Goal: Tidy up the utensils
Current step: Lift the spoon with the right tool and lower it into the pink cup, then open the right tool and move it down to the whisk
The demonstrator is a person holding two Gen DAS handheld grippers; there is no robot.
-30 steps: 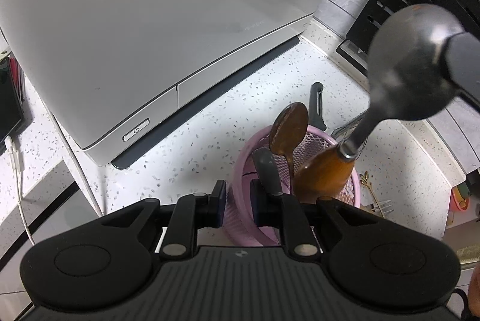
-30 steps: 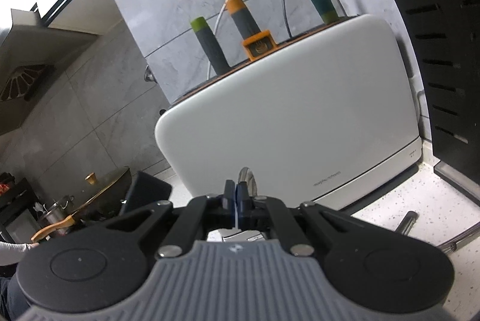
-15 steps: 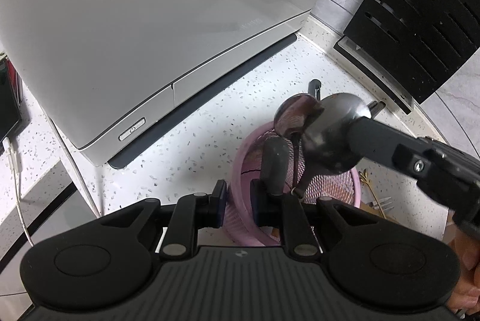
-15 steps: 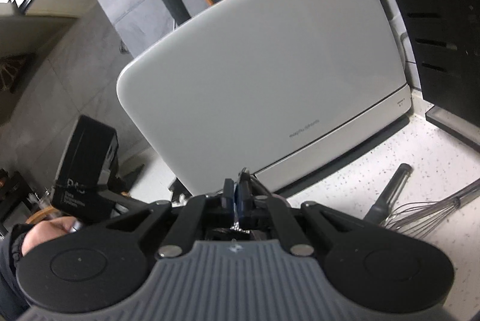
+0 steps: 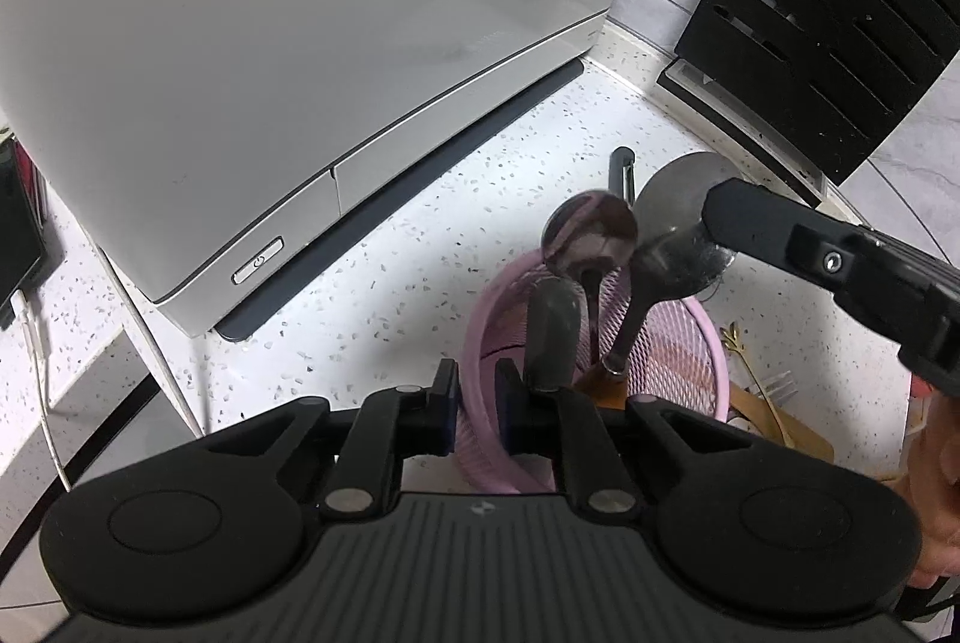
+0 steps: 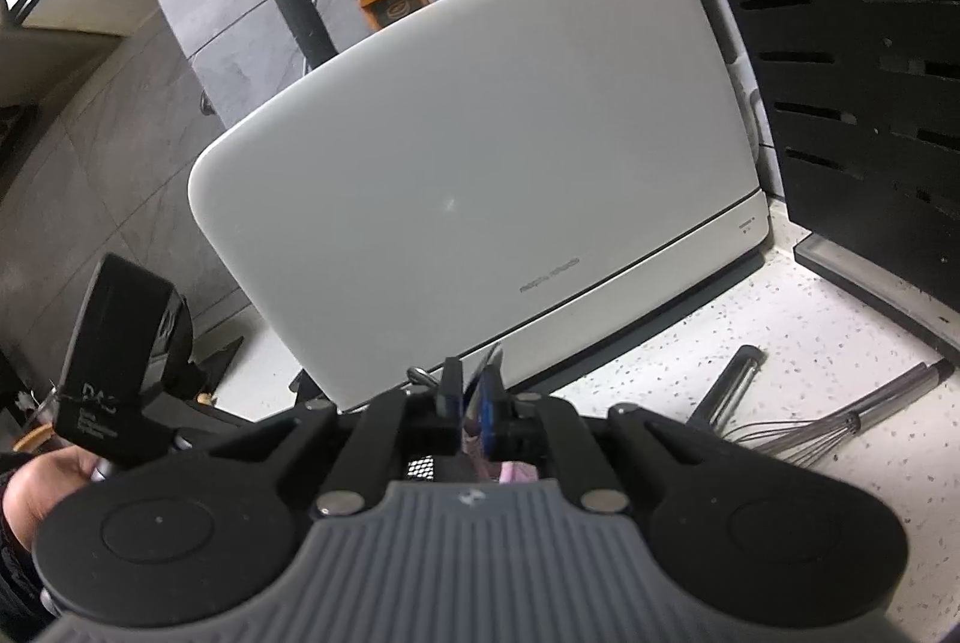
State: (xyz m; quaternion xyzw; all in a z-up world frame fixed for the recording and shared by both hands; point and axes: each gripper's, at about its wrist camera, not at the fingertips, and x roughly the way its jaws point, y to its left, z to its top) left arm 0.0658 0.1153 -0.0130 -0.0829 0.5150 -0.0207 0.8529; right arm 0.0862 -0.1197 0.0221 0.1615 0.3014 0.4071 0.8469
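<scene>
Lowered a good bit since the earlier shot: the big steel ladle with the brown wooden handle [image 5: 672, 247] used to hang bowl-up high over the counter, and now its handle end is down inside the pink wire-mesh utensil basket [image 5: 678, 361].

Right gripper [image 6: 474, 403] is clenched on the ladle's bowl, pads pinching the thin metal rim edge-on. Left gripper [image 5: 474, 403] straddles the near rim of the basket, one finger outside and one inside, and its jaws are closing on that rim, so it's basically steadying the basket.

Already in the basket: a dark wooden spoon [image 5: 591, 238] standing bowl-up right against the ladle, and a grey rounded handle [image 5: 552, 331] near the left gripper's inner finger.

My take on doing this bit well: don't let go until the wooden handle is resting on the basket floor, otherwise the heavy bowl end will likely swing and knock the spoon or tip the light basket. Keep the left grip firm on the rim while releasing.

Out on the speckled white counter [image 5: 420, 247] a wire whisk [image 6: 828, 433] and a small gold fork [image 5: 756, 385] lie loose beside the basket, probably next.
</scene>
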